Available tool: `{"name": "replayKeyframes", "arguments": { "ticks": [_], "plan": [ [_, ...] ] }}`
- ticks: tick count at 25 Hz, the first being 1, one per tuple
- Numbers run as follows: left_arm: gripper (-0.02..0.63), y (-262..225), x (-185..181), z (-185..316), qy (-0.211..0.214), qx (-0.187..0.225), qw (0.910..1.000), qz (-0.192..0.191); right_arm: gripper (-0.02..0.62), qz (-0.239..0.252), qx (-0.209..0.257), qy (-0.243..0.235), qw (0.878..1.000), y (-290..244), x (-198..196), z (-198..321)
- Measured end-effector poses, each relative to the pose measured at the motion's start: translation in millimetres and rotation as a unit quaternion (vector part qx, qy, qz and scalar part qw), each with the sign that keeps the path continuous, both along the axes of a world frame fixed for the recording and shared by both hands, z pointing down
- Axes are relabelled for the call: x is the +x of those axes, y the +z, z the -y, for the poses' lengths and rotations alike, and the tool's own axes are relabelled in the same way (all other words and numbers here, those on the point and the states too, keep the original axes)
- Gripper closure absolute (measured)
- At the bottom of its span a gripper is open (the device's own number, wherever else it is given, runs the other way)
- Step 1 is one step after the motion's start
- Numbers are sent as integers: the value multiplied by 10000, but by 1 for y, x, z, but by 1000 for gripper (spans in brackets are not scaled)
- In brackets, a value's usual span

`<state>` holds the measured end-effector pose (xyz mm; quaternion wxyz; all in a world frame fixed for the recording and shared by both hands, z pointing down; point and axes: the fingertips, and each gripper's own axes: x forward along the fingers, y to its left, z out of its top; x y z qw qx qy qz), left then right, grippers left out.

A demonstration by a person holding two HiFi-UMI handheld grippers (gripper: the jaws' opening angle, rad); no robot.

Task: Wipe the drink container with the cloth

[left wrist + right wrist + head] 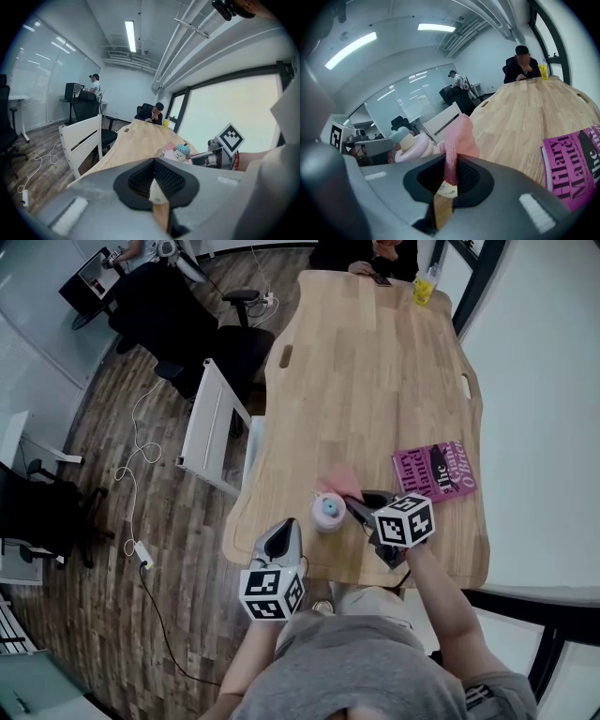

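Right gripper (449, 176): jaws clamped on pink cloth (460, 133). Ribbed knit, a soft fold standing up out of the black ridged pads.

Cloth right against drink container (328, 512), or just beside it. Actual contact hard to confirm in any view.

Container: small and rounded, pale pink body, lid topped with a cartoon figure in a light blue cap. Upright near the front edge of the table (375, 381), just left of the right gripper's tips.

Left gripper (153, 180): jaws together, nothing between them. Sits at the table's near edge, close to the container but apart from it.

Table: light wood planks, smooth top, rounded corners, slot-shaped cutouts near the sides.

Magenta paperback book (434, 471): lying flat, right of the right gripper, large lettering on the cover.

Yellow bottle (424, 287): at the far end of the table.

White slatted chair (214, 427): at the table's left side.
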<state>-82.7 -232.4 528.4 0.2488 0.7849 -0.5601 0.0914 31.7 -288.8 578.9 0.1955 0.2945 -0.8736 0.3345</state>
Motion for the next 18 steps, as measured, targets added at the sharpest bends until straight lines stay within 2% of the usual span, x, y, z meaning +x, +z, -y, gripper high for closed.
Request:
{"name": "replayKeyframes", "arguments": {
  "ticks": [18],
  "plan": [
    [604,6,-8,3,-82,-73,9999,86,560,-687,-331,-276,9967,65,6,-10]
  ]
}}
